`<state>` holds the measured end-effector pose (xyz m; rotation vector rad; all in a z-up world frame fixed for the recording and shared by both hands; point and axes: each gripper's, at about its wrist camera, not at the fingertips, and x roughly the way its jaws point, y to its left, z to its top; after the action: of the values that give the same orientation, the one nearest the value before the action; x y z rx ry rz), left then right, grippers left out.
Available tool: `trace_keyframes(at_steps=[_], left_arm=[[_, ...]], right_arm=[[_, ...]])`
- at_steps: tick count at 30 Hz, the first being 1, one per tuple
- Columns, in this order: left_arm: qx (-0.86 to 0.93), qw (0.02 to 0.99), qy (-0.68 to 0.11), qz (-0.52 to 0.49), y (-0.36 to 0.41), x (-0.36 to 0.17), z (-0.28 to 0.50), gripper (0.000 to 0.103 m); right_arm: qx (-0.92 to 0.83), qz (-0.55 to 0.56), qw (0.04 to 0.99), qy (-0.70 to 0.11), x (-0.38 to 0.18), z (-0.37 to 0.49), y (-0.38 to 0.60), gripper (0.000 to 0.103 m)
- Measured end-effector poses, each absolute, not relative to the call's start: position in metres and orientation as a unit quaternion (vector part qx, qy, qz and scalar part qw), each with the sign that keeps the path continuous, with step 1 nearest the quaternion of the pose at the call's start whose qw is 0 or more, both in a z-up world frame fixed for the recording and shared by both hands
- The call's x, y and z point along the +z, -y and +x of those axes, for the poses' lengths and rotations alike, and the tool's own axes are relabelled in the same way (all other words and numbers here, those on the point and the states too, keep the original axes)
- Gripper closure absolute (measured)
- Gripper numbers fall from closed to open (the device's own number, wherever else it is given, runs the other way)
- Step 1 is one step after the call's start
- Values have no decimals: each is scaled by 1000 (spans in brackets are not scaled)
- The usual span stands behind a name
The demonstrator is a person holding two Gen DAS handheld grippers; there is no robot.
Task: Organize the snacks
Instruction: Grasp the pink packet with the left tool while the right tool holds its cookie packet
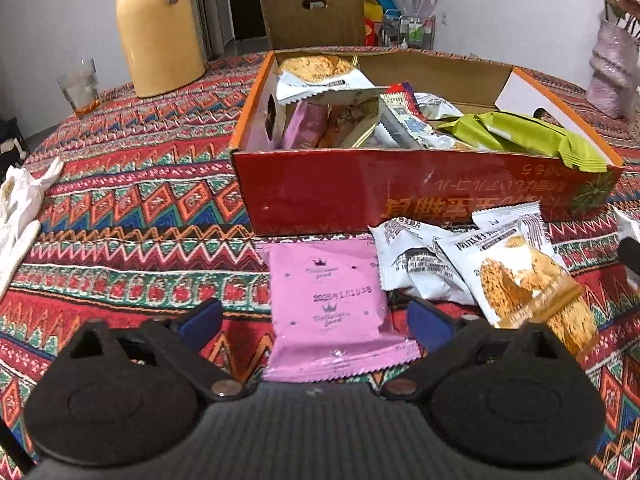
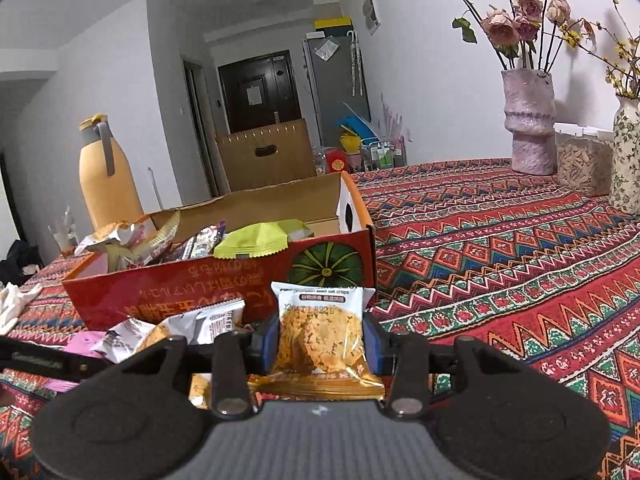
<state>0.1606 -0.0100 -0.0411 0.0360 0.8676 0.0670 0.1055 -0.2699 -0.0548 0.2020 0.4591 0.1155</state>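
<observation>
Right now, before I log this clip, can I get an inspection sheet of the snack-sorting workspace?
Surface: patterned tablecloth covers the table.
Job's things: red cardboard box part-filled with snack packets; pink packet and white oat-crisp packets lie loose before it.
Clutter: yellow thermos jug, drinking glass, white glove, flower vases.
Grippers: left hand-held gripper open, straddling the pink packet; right hand-held gripper shut on an oat-crisp packet.
Cables: nothing seen.
Surroundings: dark door, grey fridge, brown carton.
</observation>
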Motion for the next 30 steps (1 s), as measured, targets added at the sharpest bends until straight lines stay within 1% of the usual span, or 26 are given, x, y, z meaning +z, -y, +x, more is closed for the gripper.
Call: trace_keyframes(at_steps=[1, 2, 4, 5, 7, 9, 11, 30], left_arm=[[33, 904, -425, 16, 11, -43, 164, 15], [32, 904, -426, 10, 10, -44, 165, 16], [33, 906, -423, 1, 10, -44, 167, 22], [33, 907, -420, -1, 10, -44, 167, 27], [35, 908, -417, -5, 10, -44, 166, 29], [33, 911, -412, -7, 9, -44, 165, 37], [34, 912, -408, -9, 8, -43, 163, 40], [30, 925, -377, -23, -10, -35, 133, 41]], right_arm=[[59, 100, 967, -225, -54, 105, 270, 61], [61, 101, 968, -224, -54, 104, 270, 61], [65, 102, 968, -220, -54, 103, 270, 61], [67, 102, 968, -219, -54, 102, 270, 61], [70, 103, 968, -216, -53, 101, 270, 61], [73, 103, 969, -214, -53, 100, 270, 61], [75, 104, 969, -212, -52, 100, 270, 61], [76, 99, 970, -208, -52, 100, 269, 61]])
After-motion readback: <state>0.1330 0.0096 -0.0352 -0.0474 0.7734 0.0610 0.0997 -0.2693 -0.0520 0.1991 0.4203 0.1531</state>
